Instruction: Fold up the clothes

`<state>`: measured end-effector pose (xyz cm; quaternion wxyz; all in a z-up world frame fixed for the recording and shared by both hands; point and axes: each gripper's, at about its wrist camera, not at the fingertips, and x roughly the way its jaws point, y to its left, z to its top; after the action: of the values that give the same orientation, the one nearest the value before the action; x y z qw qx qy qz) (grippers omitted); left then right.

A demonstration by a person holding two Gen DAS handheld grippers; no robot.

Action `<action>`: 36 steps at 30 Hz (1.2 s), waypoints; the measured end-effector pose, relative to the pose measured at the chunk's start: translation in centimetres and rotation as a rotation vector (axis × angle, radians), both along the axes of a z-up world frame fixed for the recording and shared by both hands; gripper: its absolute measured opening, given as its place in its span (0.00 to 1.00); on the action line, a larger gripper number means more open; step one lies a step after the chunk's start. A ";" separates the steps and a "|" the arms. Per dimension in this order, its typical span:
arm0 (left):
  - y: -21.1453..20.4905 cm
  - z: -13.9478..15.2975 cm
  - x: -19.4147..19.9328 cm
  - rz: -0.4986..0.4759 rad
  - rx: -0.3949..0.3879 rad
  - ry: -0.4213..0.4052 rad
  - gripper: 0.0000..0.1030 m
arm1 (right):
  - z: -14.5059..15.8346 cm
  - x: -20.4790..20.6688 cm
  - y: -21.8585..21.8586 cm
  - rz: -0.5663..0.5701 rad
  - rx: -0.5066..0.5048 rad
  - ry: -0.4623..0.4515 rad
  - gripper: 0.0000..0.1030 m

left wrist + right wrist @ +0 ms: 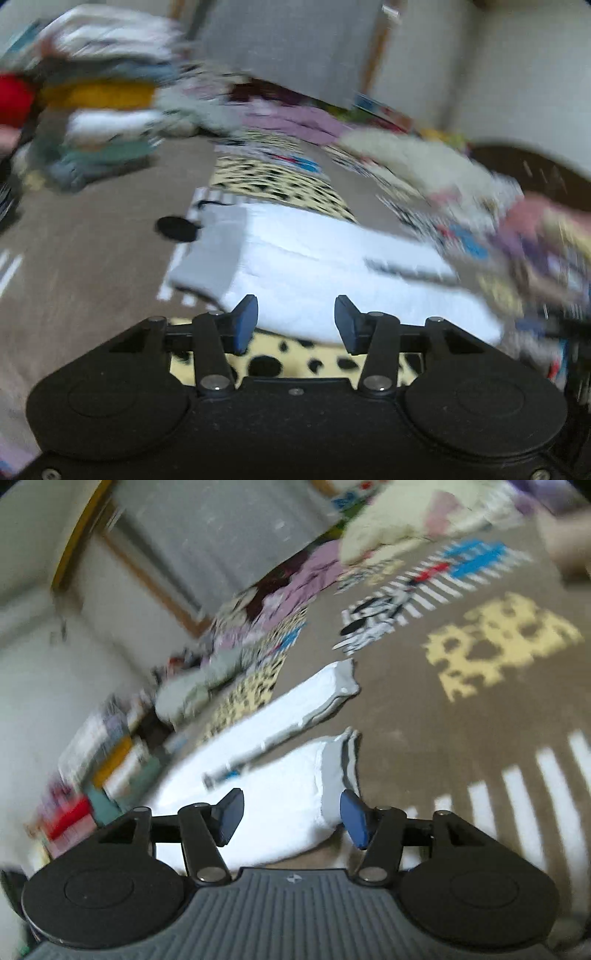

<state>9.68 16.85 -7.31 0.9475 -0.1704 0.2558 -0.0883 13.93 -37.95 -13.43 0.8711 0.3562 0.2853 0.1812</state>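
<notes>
White garment (273, 794) beneath open right gripper (291, 818)

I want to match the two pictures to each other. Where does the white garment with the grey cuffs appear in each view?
Left wrist: the white garment lies at centre, just beyond the open left gripper, its grey cuff to the left.
Right wrist: it lies at centre-left, ahead of the open right gripper, cuffs pointing right.
Shared landmark: the yellow spotted cloth on the brown rug.

Brown patterned carpet (461, 731) underfoot; grey panel (291, 48) against white wall (517, 74); dark round spot (176, 229) on carpet.
</notes>
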 end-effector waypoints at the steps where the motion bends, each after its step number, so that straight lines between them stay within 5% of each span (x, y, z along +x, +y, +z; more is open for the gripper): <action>1: 0.7 -0.3 0.3 0.040 -0.049 0.023 0.44 | -0.4 0.2 -0.3 -0.020 0.030 0.016 0.60; 8: 3.8 -4.7 3.4 0.235 -0.417 0.191 0.45 | -3.1 3.1 1.2 -0.077 0.075 0.110 0.63; 12: 3.2 -6.6 5.7 0.287 -0.517 0.224 0.45 | -3.4 4.4 2.9 -0.091 0.030 0.076 0.59; 13: 2.8 -6.8 6.0 0.297 -0.518 0.211 0.44 | -3.5 4.6 3.2 -0.088 0.029 0.071 0.41; 14: 2.4 -6.8 6.4 0.299 -0.515 0.200 0.41 | -3.7 4.9 3.5 -0.074 0.033 0.077 0.11; 16: 1.5 -6.5 7.2 0.278 -0.500 0.182 0.08 | -3.8 4.9 4.2 -0.056 0.026 0.075 0.10; 18: 0.9 -5.9 7.4 0.283 -0.472 0.148 0.04 | -3.2 4.4 4.6 -0.062 0.021 0.047 0.10; 23: 2.0 -2.8 5.6 0.274 -0.486 0.037 0.04 | -1.5 -0.2 1.2 -0.139 0.184 0.021 0.10; 27: 2.4 -5.3 6.6 0.247 -0.383 0.227 0.07 | -4.0 -0.6 1.5 -0.081 0.063 0.241 0.14; 28: 2.5 -6.0 6.8 0.244 -0.363 0.272 0.10 | -4.1 -0.7 1.7 -0.077 0.040 0.231 0.16; 32: 3.5 -6.0 6.2 0.274 -0.410 0.249 0.29 | -3.9 -1.7 1.0 -0.115 0.035 0.186 0.37; 36: 3.1 -6.1 6.5 0.319 -0.393 0.227 0.29 | -4.2 -1.4 1.0 -0.139 0.039 0.159 0.43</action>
<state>16.19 19.91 -13.39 0.8635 -0.3977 0.3083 0.0338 12.52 -36.95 -17.64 0.8490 0.4054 0.3246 0.0971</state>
